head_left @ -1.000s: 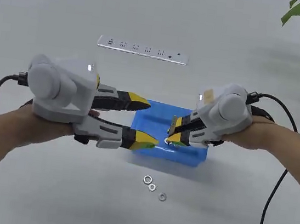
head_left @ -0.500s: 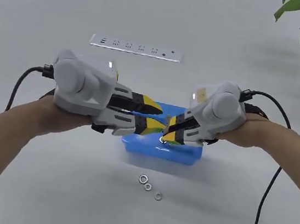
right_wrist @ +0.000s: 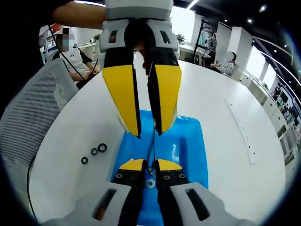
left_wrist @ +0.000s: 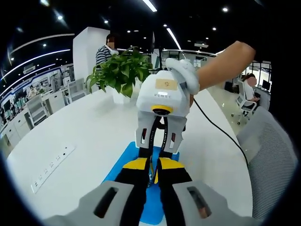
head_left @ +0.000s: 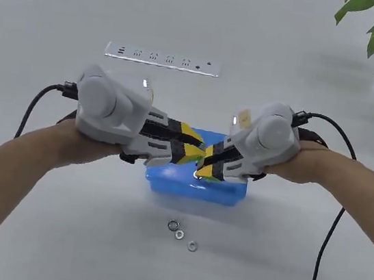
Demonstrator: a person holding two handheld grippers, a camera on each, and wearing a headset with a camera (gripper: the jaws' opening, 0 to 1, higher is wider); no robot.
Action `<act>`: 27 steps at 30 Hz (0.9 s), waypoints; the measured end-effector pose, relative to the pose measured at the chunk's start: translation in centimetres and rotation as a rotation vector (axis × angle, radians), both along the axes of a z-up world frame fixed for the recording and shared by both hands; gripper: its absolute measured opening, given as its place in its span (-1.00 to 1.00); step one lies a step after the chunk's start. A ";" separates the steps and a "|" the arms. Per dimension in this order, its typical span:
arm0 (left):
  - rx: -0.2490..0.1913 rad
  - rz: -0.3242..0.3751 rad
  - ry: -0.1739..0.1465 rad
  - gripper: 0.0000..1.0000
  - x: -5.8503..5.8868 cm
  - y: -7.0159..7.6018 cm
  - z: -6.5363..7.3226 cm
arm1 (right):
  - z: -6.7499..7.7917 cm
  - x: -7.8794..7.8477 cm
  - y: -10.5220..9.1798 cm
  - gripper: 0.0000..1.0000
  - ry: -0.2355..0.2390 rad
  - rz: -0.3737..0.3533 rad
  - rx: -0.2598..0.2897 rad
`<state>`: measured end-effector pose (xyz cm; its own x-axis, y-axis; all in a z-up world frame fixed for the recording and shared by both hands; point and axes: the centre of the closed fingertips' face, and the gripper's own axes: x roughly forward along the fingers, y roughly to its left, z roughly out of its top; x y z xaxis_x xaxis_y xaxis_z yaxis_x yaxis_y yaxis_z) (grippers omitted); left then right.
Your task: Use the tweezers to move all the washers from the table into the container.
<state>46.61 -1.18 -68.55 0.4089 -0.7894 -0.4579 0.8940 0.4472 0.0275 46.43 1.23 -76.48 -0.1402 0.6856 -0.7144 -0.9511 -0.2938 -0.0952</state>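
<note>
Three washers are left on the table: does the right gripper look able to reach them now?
Probably yes: the washers lie bare before the container, close to the right gripper, whose jaws hold the tweezers.

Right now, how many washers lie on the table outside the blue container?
3: first washer, nearest the blue container; second washer beside it; third washer farthest out. Others may be hidden.

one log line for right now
left gripper: shut on tweezers | right gripper: shut on tweezers | over container | three washers on table
</note>
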 end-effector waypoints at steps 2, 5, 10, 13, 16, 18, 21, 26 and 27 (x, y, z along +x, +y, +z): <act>0.004 -0.001 -0.001 -0.81 0.1 0.0 -0.1 | 0.0 0.0 0.0 -0.81 -0.002 0.002 0.000; 0.012 -0.005 -0.008 -0.88 0.3 -0.1 -0.2 | 0.0 0.0 0.0 -0.81 -0.003 0.005 -0.001; 0.011 -0.015 -0.013 -0.88 0.4 -0.2 -0.2 | 0.0 0.1 -0.1 -0.80 -0.007 0.004 -0.001; 0.018 -0.022 -0.022 -0.90 0.6 -0.2 -0.2 | 0.0 0.2 -0.2 -0.78 -0.013 0.005 -0.007; 0.020 -0.025 -0.025 -0.90 0.7 -0.2 -0.2 | 0.0 0.2 -0.3 -0.76 -0.015 0.002 -0.007; 0.022 -0.031 -0.026 -0.90 0.6 -0.2 -0.2 | 0.0 0.3 -0.4 -0.76 -0.015 0.000 -0.009; 0.024 -0.033 -0.026 -0.90 0.6 -0.2 -0.2 | 0.1 0.3 -0.5 -0.74 -0.016 -0.004 -0.010; 0.031 -0.036 -0.030 -0.91 0.6 -0.2 -0.2 | 0.3 0.3 -0.7 -0.69 -0.014 -0.017 -0.006; 0.031 -0.036 -0.031 -0.91 0.6 -0.2 -0.1 | 0.4 0.3 -0.7 -0.68 -0.012 -0.020 -0.004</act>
